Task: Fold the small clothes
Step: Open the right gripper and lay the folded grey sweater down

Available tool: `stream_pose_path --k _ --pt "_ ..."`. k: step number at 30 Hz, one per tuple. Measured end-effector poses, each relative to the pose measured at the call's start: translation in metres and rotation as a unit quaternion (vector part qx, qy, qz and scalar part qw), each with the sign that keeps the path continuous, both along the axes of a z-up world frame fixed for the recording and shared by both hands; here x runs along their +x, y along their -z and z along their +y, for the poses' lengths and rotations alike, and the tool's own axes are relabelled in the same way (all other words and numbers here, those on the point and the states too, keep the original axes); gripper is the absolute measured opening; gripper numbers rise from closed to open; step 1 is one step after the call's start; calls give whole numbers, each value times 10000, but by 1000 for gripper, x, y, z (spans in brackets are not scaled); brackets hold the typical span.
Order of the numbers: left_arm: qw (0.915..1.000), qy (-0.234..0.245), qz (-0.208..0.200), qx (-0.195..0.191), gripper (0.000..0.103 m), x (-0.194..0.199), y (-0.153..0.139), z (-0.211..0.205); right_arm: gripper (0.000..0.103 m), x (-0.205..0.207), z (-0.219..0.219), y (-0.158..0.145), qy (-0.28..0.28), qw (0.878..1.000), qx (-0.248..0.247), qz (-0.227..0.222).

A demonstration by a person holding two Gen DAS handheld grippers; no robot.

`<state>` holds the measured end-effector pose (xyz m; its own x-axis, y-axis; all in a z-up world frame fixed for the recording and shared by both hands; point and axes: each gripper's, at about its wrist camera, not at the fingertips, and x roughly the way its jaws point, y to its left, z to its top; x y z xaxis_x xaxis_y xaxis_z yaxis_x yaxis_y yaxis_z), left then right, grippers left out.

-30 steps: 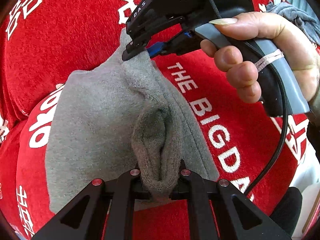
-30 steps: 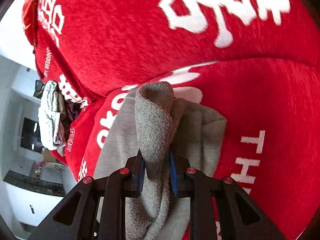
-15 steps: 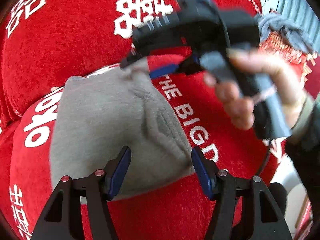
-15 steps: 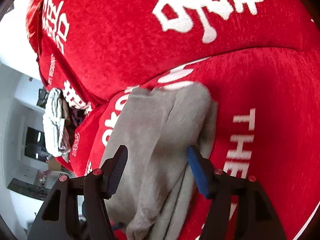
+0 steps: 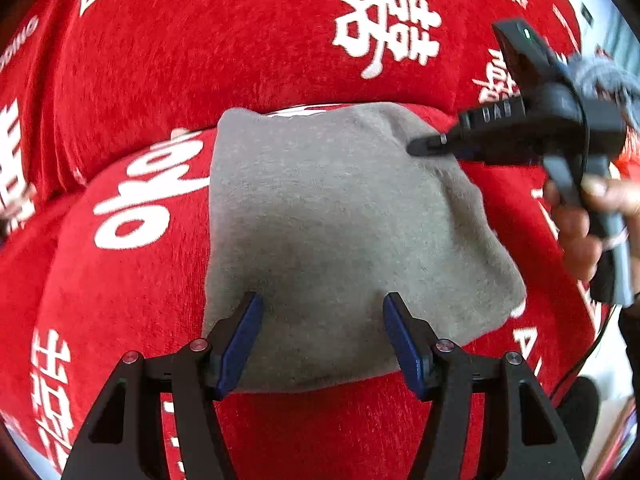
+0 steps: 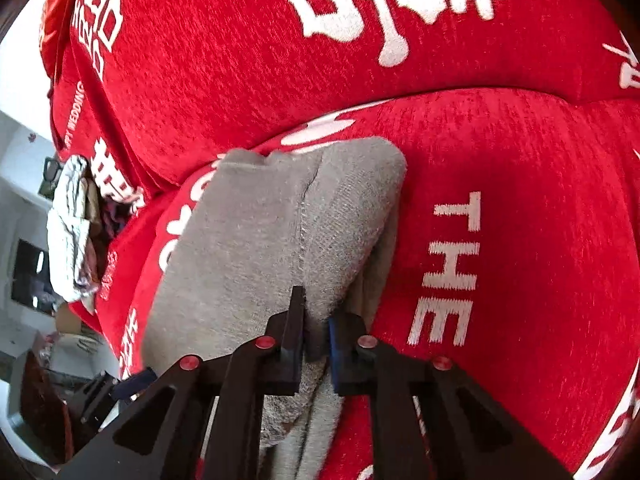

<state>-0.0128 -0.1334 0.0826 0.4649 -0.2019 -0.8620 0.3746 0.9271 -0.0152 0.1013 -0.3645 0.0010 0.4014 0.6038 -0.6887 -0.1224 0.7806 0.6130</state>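
A small grey knit garment (image 5: 332, 232) lies folded and fairly flat on the red sofa cushion (image 5: 120, 320). My left gripper (image 5: 322, 344) is open and empty, its blue-padded fingers spread just above the garment's near edge. My right gripper (image 6: 316, 340) is shut on a fold along the garment's (image 6: 260, 240) right edge. In the left wrist view the right gripper (image 5: 432, 146) shows at the garment's far right corner, held by a hand (image 5: 588, 224).
The red cover with white lettering also drapes the sofa back (image 5: 240, 40). A pile of light cloth (image 6: 70, 232) lies at the sofa's far end. Another grey cloth (image 5: 604, 76) lies behind the right gripper. Room floor and furniture show beyond the sofa edge (image 6: 36, 360).
Both grippers let go of the raised grey fold and the garment dropped flat. The left gripper stays open; the right gripper opened, then closed again on the garment's right edge.
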Motion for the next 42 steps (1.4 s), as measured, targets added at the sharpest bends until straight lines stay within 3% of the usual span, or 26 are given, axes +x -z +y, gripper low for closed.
stream_pose_path --k 2,4,5,6,11,13,14,17,19,23,25,26,27,28,30,33,36,37,38,42 --pt "9999 65 -48 -112 64 0 -7 5 28 -8 -6 -7 160 9999 17 3" --pt "9997 -38 -139 -221 64 2 -16 16 40 -31 -9 -22 225 9993 28 -286" --pt "9994 -105 -174 -272 64 4 -20 22 55 -44 -10 -27 214 9990 16 -386" --pt "9990 -212 -185 -347 64 7 -22 31 60 -57 -10 -31 221 9986 -18 -476" --pt "9968 -687 68 -407 64 21 -9 55 59 -127 15 -31 66 9956 -288 -885" --pt "9963 -750 105 -403 64 22 -2 58 38 -138 30 -24 32 9937 -612 -942" --pt "9962 -797 127 -332 64 22 3 60 5 -141 36 -19 -14 9925 -762 -958" --pt "9954 -848 282 -338 64 21 16 67 6 -146 32 -6 171 9916 -927 -881" --pt "9954 -804 342 -389 64 18 19 71 6 -148 23 5 344 9943 -665 -764" --pt "9966 -732 88 -366 64 16 -3 72 9 -155 16 -10 289 9954 -488 -774" --pt "9956 -763 -59 -538 64 23 -18 73 16 -159 13 -36 305 9906 -615 -1179" --pt "9952 -798 -90 -556 64 29 -23 71 35 -159 12 -48 340 9873 -692 -1386" --pt "9950 -841 -103 -536 64 36 -27 69 63 -158 12 -58 375 9840 -743 -1576" --pt "9950 -837 -112 -533 64 44 -28 65 72 -153 12 -70 378 9808 -696 -1782" --pt "9958 -798 -61 -444 64 57 -25 57 74 -142 16 -79 214 9794 -433 -1962" --pt "9963 -838 68 -187 64 73 -8 49 72 -109 33 -69 -329 9851 52 -1686" --pt "9958 -859 163 -274 70 77 6 52 68 -88 39 -45 -341 9900 -252 -1346" --pt "9954 -913 125 -253 85 76 9 54 65 -82 36 -32 -235 9920 -420 -1170" --pt "9951 -969 30 -210 88 76 11 58 62 -79 30 -23 -121 9931 -424 -1086" --pt "9947 -888 110 -513 88 85 3 62 63 -84 10 -29 -8 9916 -129 -1284"
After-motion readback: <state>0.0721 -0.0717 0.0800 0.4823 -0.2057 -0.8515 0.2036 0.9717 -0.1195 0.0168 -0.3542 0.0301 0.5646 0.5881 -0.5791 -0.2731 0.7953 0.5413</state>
